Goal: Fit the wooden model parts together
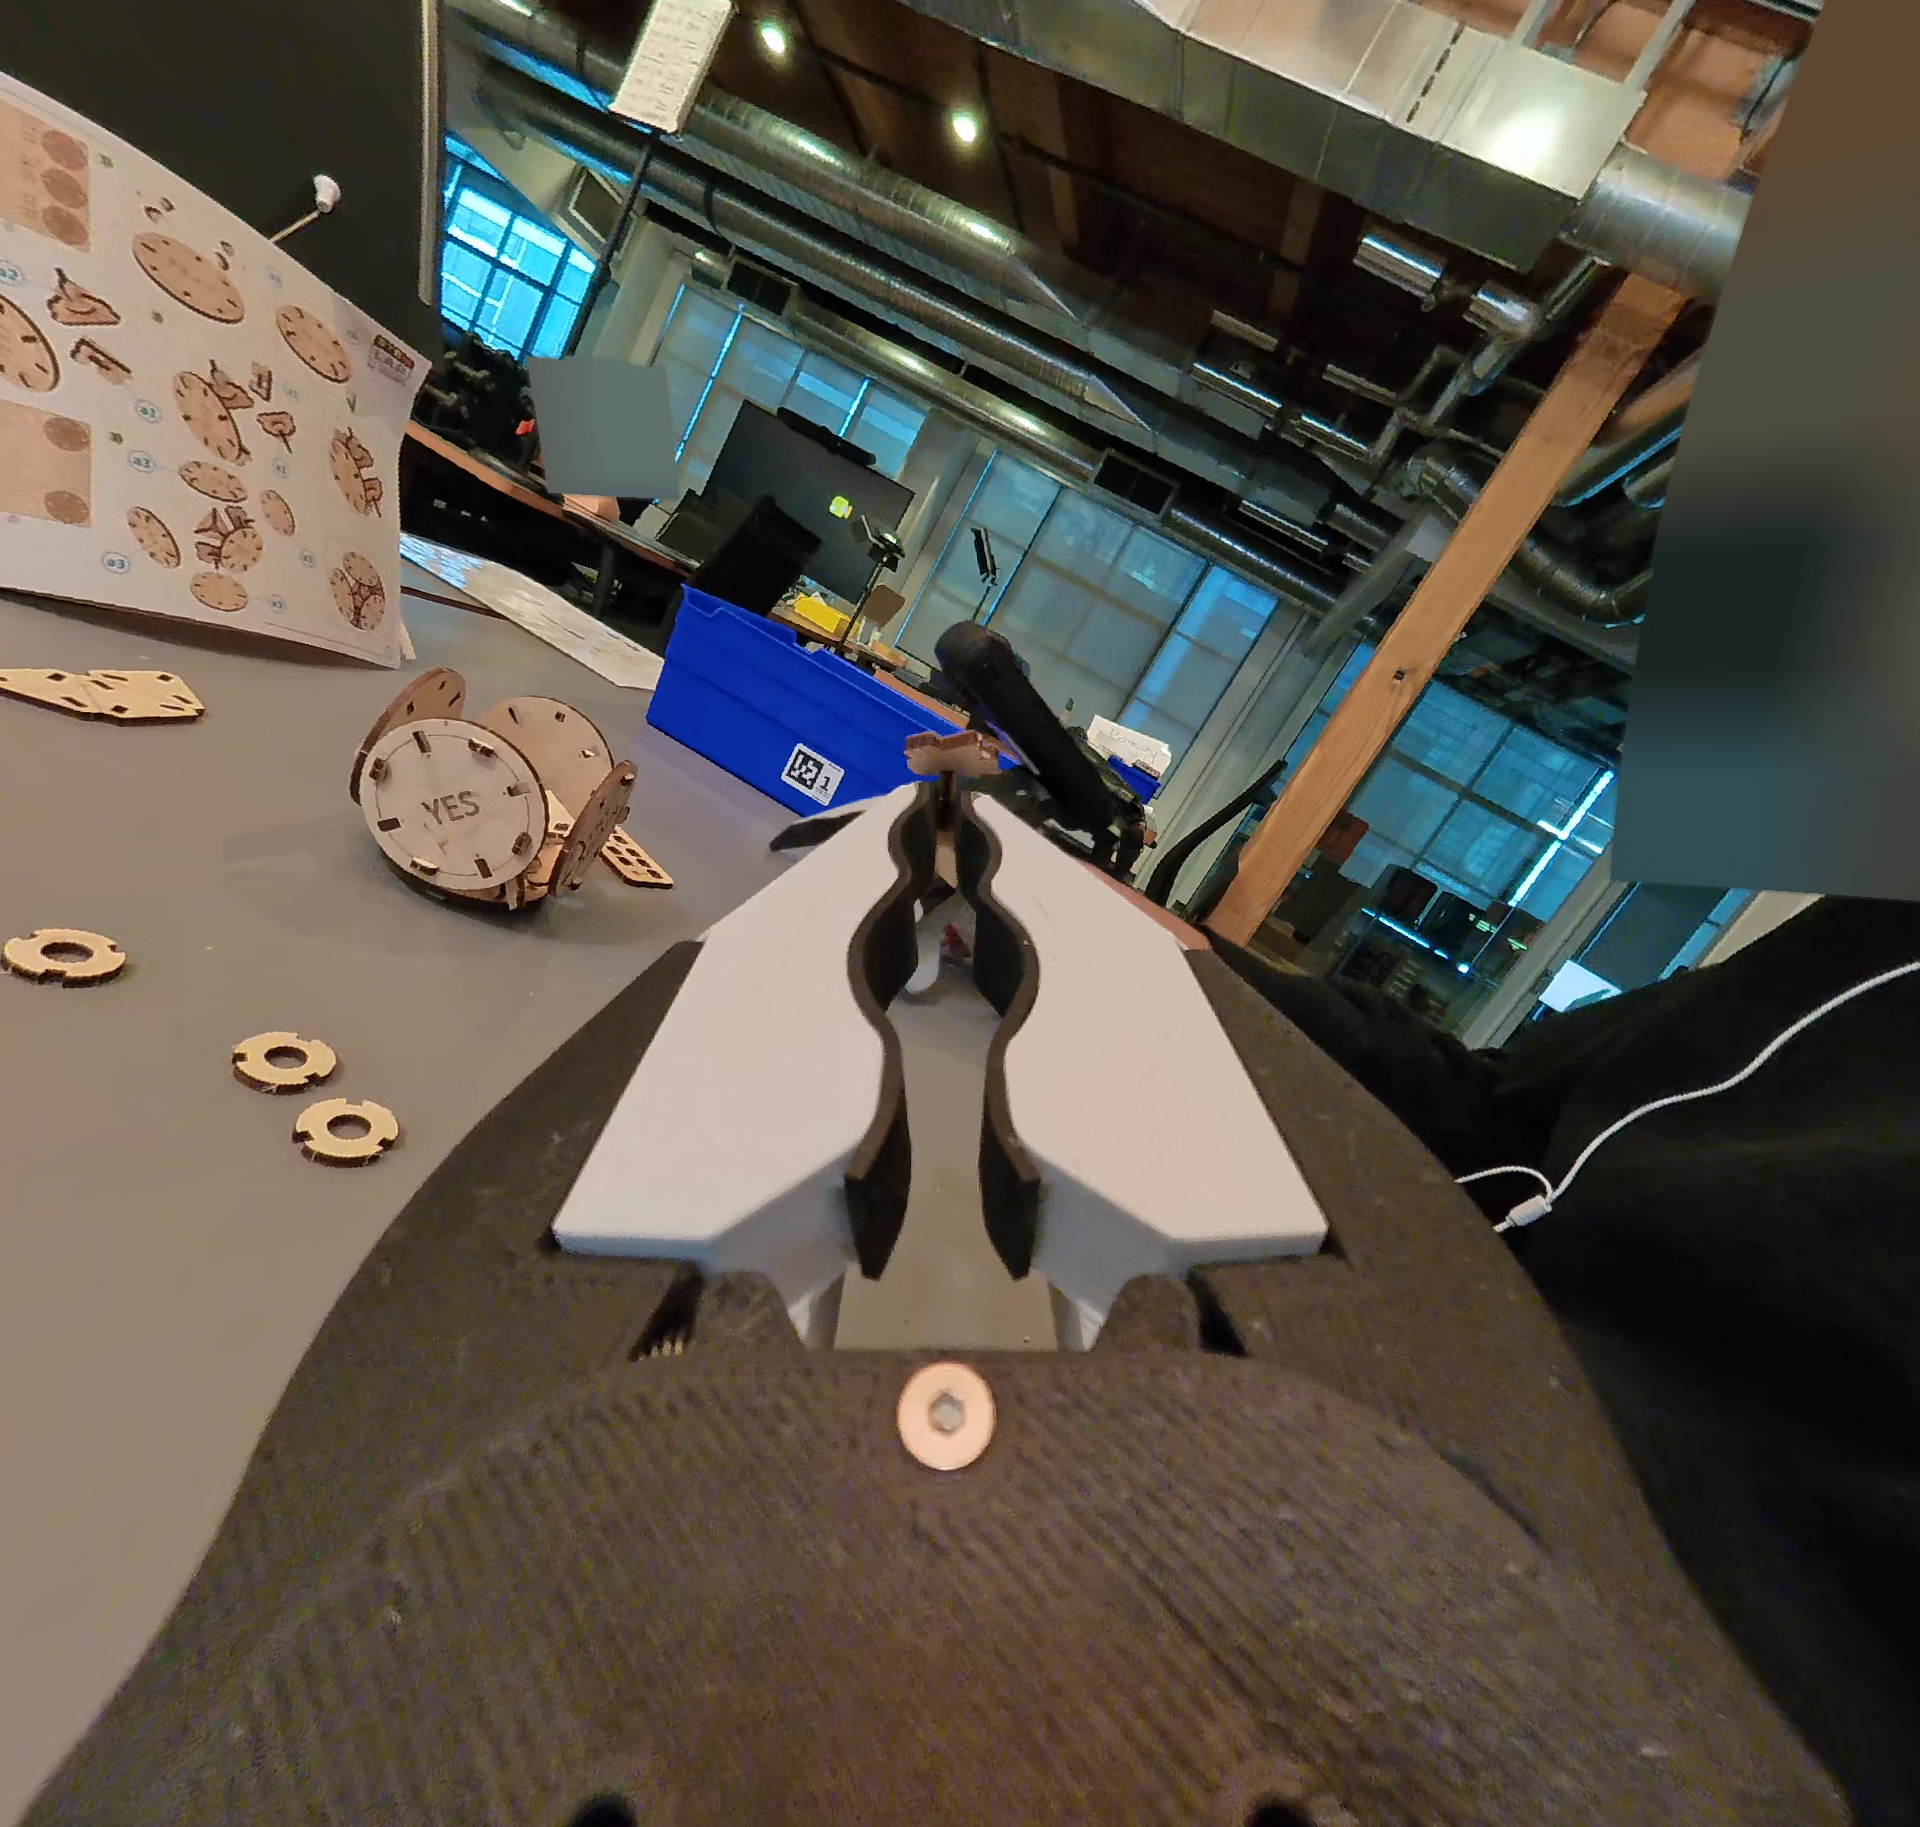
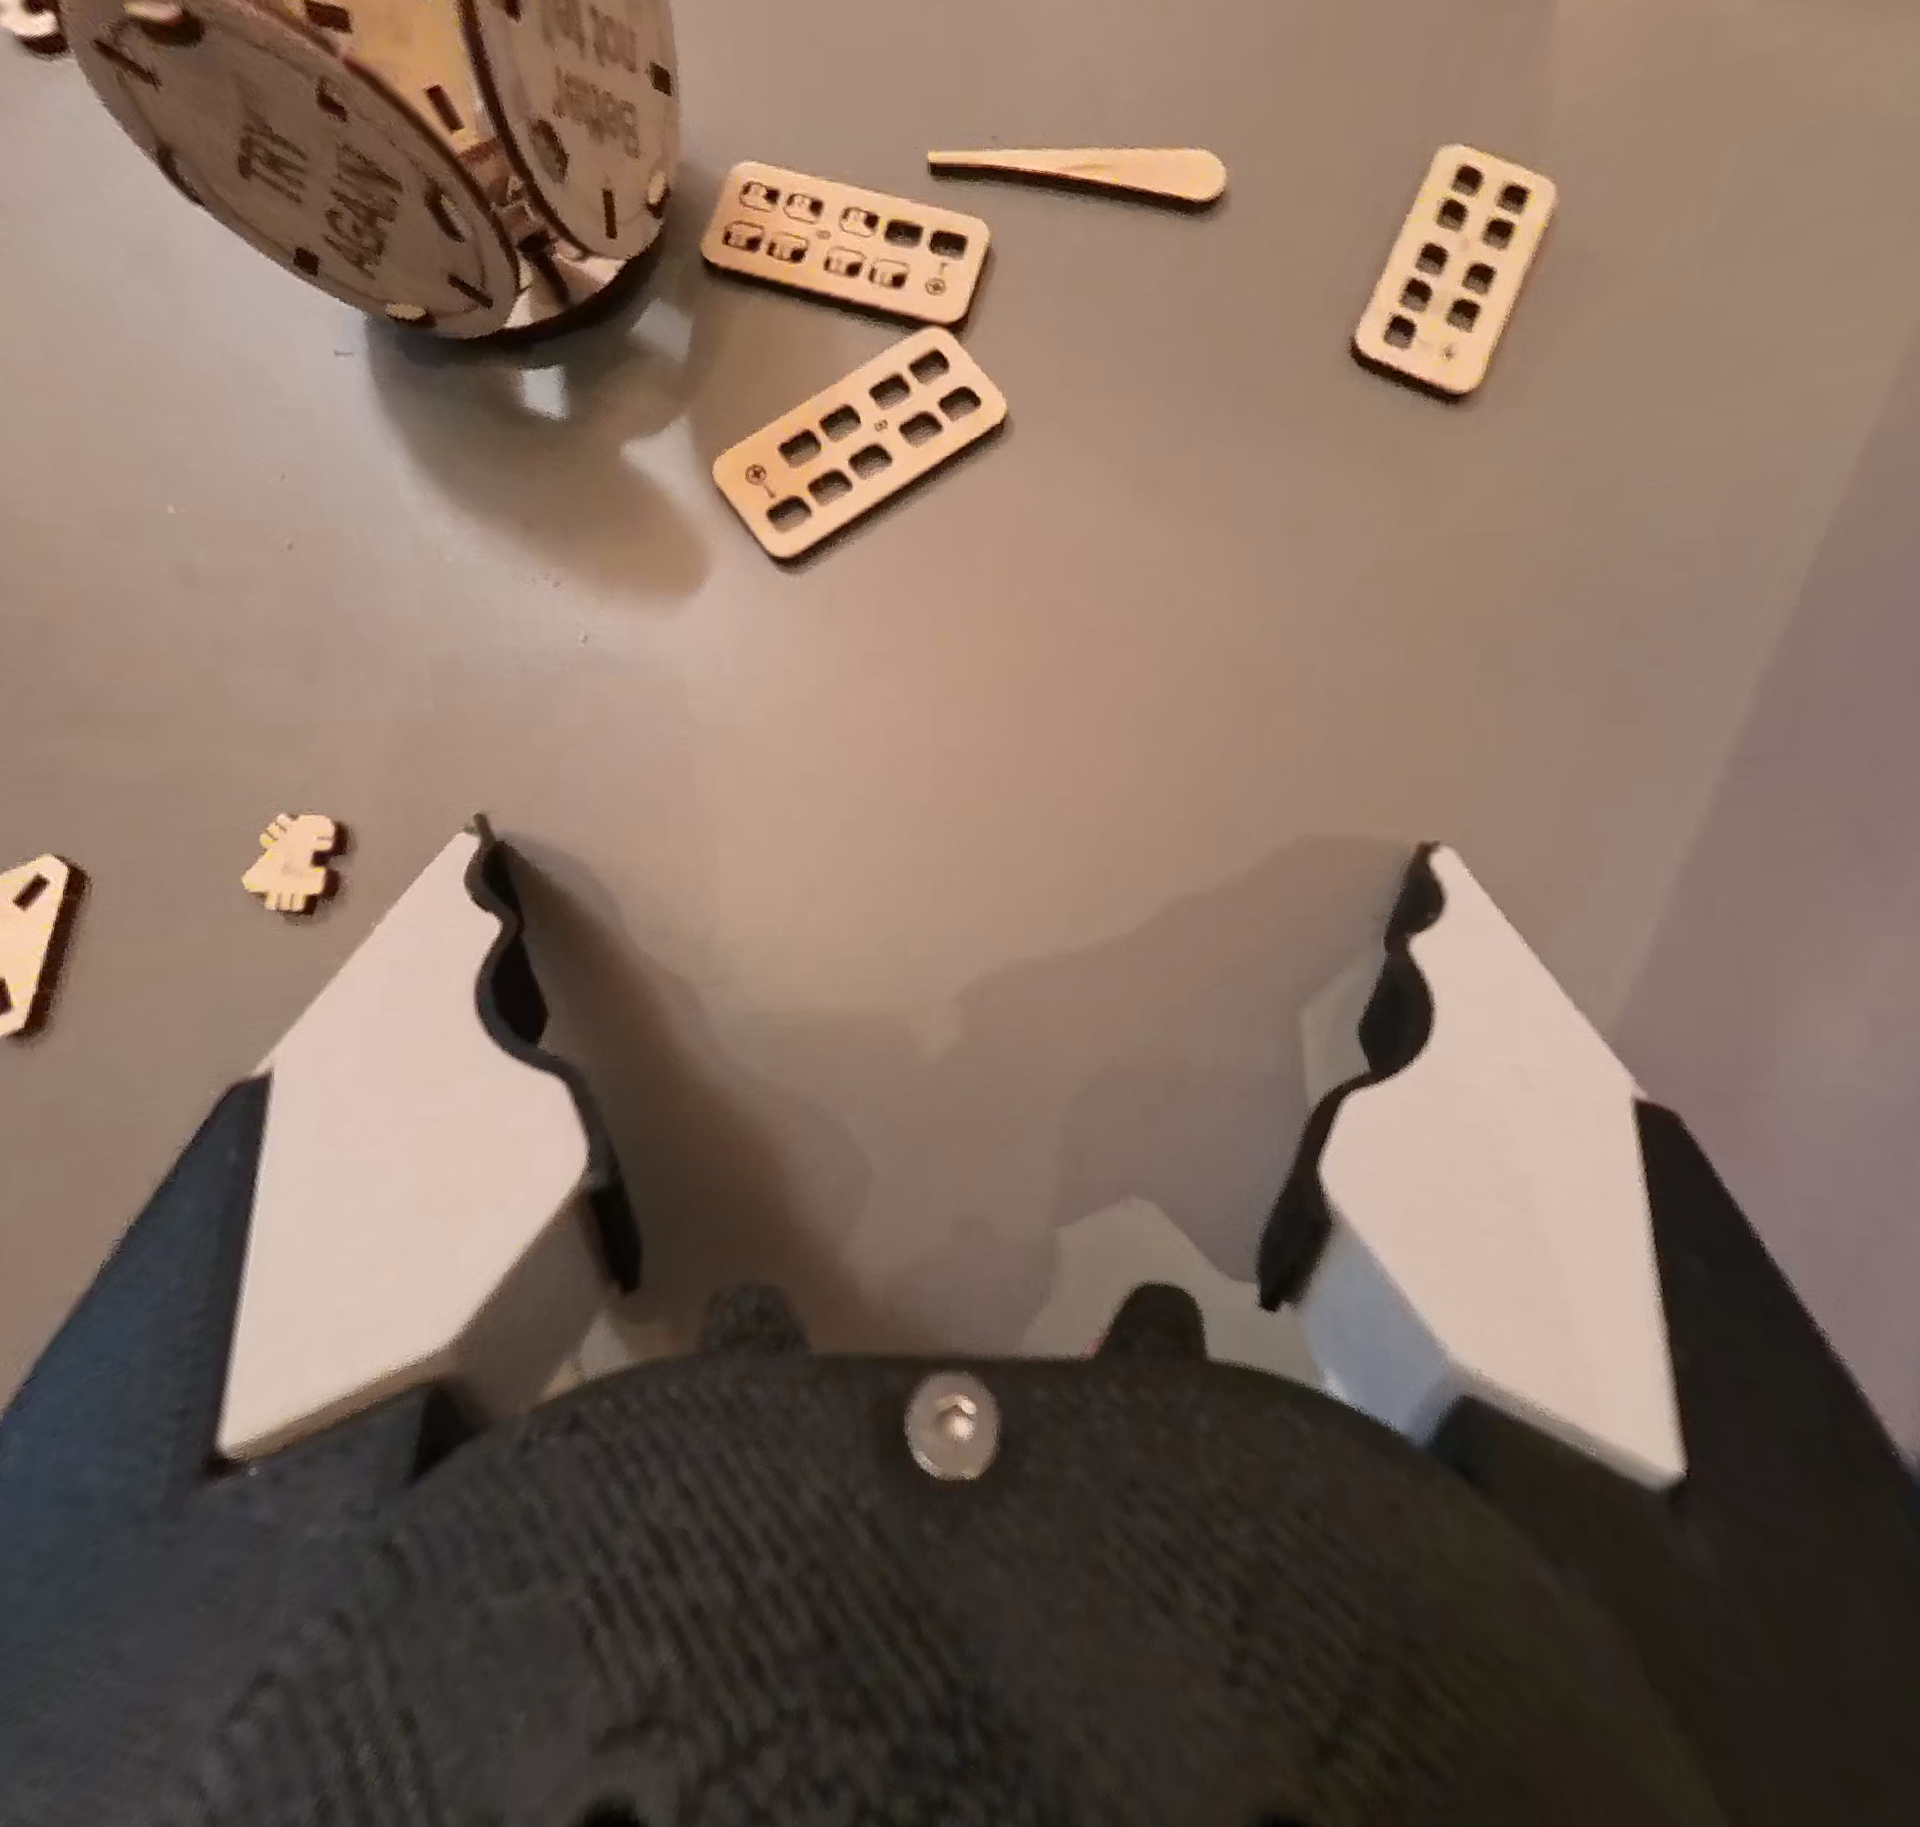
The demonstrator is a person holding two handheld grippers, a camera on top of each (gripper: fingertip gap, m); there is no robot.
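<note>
Now | left gripper (image 1: 943, 803) pinches small wooden piece (image 1: 948, 751) (tip-high) | right gripper (image 2: 956, 858) wide

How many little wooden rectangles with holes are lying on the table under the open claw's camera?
3. Two lie close together beside the round wooden model: one nearer it, one just below. The third lies apart at right. More may lie outside view.
</note>
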